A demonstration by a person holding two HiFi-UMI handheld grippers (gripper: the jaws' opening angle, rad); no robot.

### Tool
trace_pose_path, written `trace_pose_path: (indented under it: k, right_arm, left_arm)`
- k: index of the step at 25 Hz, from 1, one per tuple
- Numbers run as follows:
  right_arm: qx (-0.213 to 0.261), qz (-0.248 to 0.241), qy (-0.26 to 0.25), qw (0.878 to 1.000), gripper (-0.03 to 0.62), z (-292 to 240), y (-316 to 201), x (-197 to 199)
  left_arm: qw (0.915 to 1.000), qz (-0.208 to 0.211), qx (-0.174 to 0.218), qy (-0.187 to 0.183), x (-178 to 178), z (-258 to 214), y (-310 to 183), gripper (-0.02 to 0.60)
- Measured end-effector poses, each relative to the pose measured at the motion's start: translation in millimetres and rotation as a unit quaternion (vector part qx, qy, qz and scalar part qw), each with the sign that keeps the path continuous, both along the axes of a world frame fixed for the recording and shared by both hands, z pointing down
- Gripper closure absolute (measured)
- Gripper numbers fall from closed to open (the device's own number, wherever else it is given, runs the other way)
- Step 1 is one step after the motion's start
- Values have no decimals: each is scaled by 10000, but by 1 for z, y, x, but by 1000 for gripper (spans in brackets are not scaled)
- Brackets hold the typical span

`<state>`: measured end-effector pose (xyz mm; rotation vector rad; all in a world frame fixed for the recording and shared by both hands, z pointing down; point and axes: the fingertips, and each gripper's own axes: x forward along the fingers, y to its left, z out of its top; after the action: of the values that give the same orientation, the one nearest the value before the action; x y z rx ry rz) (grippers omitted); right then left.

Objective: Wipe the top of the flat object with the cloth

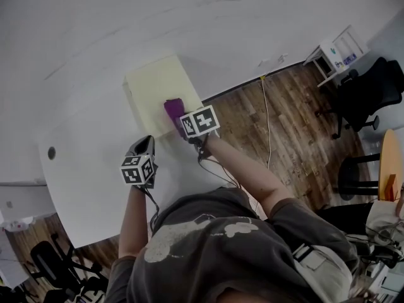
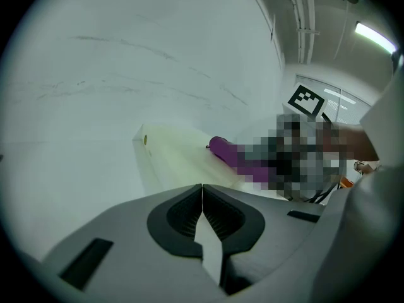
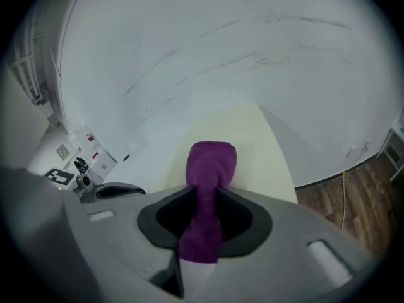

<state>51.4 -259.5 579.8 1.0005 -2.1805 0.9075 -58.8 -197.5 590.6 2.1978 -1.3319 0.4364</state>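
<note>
White table (image 1: pixel 85 191) bears pale-yellow slab (image 1: pixel 151 87), purple cloth (image 1: pixel 173 109) atop.

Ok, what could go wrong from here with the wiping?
1. The board lies right at the edge of the table, and the left tongs are shut and off it. A hard stroke might push it over.
2. The cloth is bunched narrow in the right tongs, so it may slip out or miss parts of the top.
</note>
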Motion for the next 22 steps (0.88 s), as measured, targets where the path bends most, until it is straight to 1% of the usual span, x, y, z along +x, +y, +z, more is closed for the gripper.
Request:
trace_pose_path:
  k: [13, 17, 22]
  right_arm:
    - [110, 481, 82, 9987, 496, 2, -20, 84]
    - [73, 615, -46, 9981, 496, 3, -29, 101]
    - [-32, 792, -210, 9966, 496, 7, -40, 121]
  left_arm:
    - [9995, -306, -48, -108, 6, 1, -2, 583]
    - [9990, -412, -35, -156, 5, 2, -2, 583]
    - [9982, -512, -109, -281, 7, 3, 1, 583]
